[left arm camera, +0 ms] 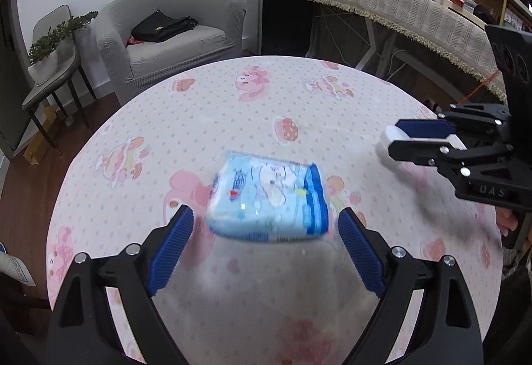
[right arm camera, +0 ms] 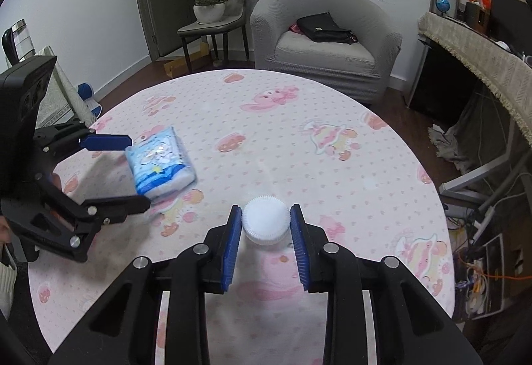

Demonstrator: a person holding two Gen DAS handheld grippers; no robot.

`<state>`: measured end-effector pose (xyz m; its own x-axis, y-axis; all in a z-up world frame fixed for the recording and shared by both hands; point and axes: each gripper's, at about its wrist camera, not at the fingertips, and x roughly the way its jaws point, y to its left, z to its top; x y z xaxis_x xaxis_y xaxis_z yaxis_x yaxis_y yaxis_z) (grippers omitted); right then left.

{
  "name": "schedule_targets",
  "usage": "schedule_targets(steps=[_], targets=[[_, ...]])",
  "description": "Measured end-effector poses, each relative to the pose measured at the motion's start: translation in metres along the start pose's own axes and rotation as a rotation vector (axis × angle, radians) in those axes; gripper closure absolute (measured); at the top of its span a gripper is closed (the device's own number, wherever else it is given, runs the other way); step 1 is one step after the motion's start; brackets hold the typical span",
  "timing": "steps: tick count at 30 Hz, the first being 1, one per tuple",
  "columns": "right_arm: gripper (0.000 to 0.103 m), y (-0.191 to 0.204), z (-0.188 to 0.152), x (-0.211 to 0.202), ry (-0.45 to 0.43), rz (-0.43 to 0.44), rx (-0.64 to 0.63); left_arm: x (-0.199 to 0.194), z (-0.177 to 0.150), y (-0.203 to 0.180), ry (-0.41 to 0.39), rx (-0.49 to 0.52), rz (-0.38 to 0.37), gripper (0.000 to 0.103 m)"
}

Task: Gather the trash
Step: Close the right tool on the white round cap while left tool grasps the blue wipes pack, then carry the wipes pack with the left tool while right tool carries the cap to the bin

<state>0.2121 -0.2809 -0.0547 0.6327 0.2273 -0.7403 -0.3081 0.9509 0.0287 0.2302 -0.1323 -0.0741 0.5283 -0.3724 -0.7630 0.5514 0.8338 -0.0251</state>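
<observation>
A light blue tissue pack (left arm camera: 266,198) lies on the round table's pink cartoon cloth (left arm camera: 232,105). My left gripper (left arm camera: 266,215) is open, one blue pad on each side of the pack's near end, neither pressing it. In the right wrist view the pack (right arm camera: 161,162) lies between the left gripper's (right arm camera: 139,172) spread fingers. My right gripper (right arm camera: 265,210) is shut on a white ribbed cap (right arm camera: 265,223), both pads against its sides, just above the cloth (right arm camera: 266,118). In the left wrist view that gripper (left arm camera: 392,138) comes in from the right with the white cap (left arm camera: 388,134) in its tips.
Beyond the table stands a grey armchair (right arm camera: 319,42) with a black bag (right arm camera: 324,27) on it. A chair with potted plants (right arm camera: 212,9) stands near the door. A long counter with a fringed cloth (left arm camera: 382,2) runs along the right. Cables and boxes (right arm camera: 482,268) lie on the floor at right.
</observation>
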Motion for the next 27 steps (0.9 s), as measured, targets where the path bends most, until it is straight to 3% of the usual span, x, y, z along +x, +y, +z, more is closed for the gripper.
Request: schedule_targets(steps=[10, 12, 27], targets=[[0.073, -0.021, -0.002, -0.002, 0.003, -0.005, 0.028, 0.019, 0.012, -0.013, 0.052, 0.015, 0.023, 0.013], [0.073, -0.021, -0.002, -0.003, 0.003, -0.006, 0.027, 0.018, 0.013, -0.012, 0.053, 0.002, 0.031, 0.025], [0.073, 0.014, 0.006, -0.005, -0.023, 0.031, 0.011, -0.016, -0.004, 0.002, -0.009, -0.057, 0.045, 0.03]])
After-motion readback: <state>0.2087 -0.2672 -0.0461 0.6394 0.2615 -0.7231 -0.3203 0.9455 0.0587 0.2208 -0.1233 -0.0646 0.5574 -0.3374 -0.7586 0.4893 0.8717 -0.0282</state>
